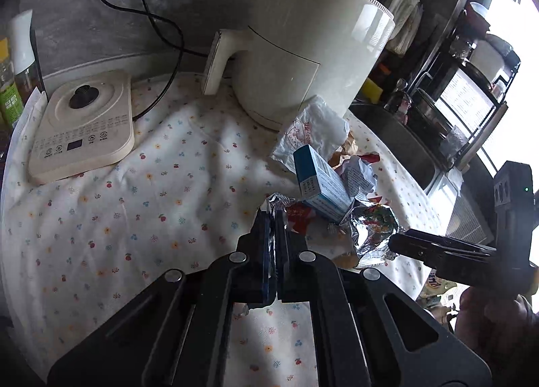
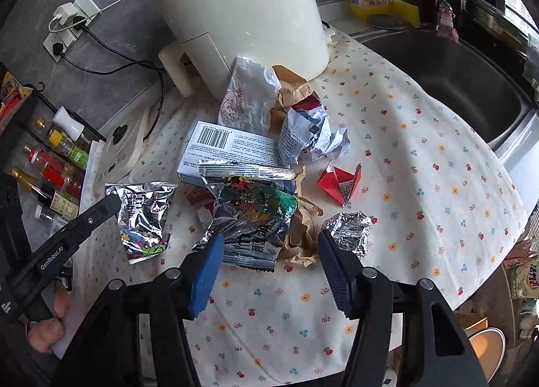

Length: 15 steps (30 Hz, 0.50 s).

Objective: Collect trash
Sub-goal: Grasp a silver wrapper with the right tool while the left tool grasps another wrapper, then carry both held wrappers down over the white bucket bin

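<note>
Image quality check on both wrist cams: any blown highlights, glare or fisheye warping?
Left wrist: the window at right is blown out white, the tall cream plastic kettle bows with fisheye, corners are vignetted black. Right wrist: evenly lit and sharp, glare only on the crinkled silver foil snack bag.

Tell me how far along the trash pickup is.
Nothing looks collected yet. Left gripper is shut on an edge of the small foil wrapper; right gripper stands open around the snack bag. Blue box, crumpled paper, red carton, foil ball, brown paper and white bag remain on the tablecloth.
</note>
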Motion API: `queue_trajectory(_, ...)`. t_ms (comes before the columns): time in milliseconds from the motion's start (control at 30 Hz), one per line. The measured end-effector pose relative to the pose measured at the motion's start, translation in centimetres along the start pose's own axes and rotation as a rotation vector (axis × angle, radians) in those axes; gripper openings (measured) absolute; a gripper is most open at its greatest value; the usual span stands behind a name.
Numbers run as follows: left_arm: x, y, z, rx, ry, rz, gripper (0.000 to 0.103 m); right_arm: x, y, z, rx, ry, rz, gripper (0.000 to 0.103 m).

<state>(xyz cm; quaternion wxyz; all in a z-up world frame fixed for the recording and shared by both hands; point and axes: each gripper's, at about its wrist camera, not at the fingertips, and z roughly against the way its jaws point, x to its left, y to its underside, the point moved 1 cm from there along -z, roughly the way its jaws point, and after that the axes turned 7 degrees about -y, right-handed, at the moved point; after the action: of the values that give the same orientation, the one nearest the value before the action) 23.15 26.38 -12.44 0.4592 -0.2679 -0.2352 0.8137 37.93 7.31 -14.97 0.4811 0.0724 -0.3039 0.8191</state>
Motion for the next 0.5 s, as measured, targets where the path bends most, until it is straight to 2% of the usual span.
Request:
queue_trajectory(67,0.8,0.0,0.6,-0.008,-0.011,0.015,0.004,-0.1,-0.4,-0.9,0.024,-0.005,-0.003,0.044)
queue_trajectory(100,1.0,0.0,0.8,-0.011,-0.016,0.019,0.004,-0.1,-0.5,-1.3,0.035,-0.019,-0.005,0.034)
queue_trajectory(133,1.2,0.0,1.1,-0.015,-0.021,0.022,0.004,0.0,-0.6,-1.6,0.045,-0.038,-0.004,0.019)
queue_trajectory(167,1.4,0.0,1.4,-0.019,-0.027,0.025,0.004,0.2,-0.6,-1.7,0.050,-0.061,0.003,0.013)
queue_trajectory(233,1.6,0.0,1.9,-0.029,-0.038,0.025,0.004,1.0,-0.7,-1.4,0.038,-0.092,0.032,0.006)
queue_trajectory(300,1.8,-0.1,2.4,-0.041,-0.044,0.028,0.004,2.0,-0.7,-0.9,0.032,-0.127,0.061,0.003)
queue_trajectory(500,1.1,-0.7,4.0,-0.079,-0.041,0.023,0.004,4.4,-0.8,1.6,-0.011,-0.215,0.128,0.003)
